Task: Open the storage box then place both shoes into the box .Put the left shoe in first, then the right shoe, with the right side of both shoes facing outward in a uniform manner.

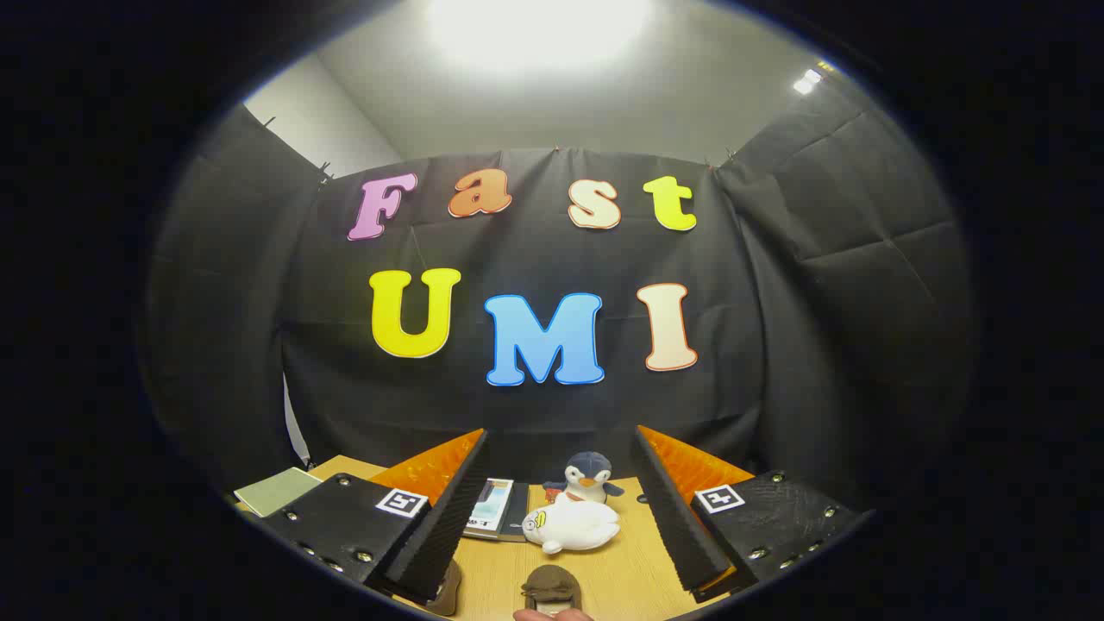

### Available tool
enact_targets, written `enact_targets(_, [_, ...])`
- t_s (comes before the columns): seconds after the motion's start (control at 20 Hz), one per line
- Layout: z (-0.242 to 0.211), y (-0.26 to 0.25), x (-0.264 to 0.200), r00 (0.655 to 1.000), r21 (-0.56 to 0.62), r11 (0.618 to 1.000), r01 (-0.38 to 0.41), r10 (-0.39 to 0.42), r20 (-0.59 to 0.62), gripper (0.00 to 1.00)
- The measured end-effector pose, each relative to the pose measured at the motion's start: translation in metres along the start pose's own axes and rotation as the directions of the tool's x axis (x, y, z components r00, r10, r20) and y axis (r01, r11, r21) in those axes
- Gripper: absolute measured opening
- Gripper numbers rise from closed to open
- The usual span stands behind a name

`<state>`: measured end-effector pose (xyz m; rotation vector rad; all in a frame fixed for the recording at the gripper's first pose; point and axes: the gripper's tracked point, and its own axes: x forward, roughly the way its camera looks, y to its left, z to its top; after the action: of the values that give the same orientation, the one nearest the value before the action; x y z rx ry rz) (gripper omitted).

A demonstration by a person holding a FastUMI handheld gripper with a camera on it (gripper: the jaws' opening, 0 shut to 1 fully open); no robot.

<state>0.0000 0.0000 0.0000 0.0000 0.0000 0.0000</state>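
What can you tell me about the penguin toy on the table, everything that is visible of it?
The penguin toy is a small plush with a dark grey head, white face and orange beak. It sits upright on the wooden table, facing the gripper, beyond its open fingers. A white plush toy lies directly in front, hiding its lower body; they seem to touch.

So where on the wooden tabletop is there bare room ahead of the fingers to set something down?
The open gripper frames the bare patches: light wooden tabletop between the white plush toy and the right-hand finger, and a smaller strip between the brown shoe and the left-hand finger. Crowded: the centre, with the grey penguin plush and the booklets.
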Motion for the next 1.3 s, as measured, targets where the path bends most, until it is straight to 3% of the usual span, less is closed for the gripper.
enact_targets(0.65, [0.007,0.008,0.027,0.998,0.040,0.998,-0.038,0.036,0.042,0.97])
enact_targets(0.9, [-0.006,0.020,0.031,0.998,0.045,0.997,-0.061,0.061,0.007,0.97])
enact_targets(1.05, [-0.023,0.033,0.036,0.994,0.084,0.992,-0.096,0.100,-0.037,0.97])
enact_targets(1.3, [-0.062,0.075,0.045,0.955,0.223,0.946,-0.233,0.267,-0.131,0.97])
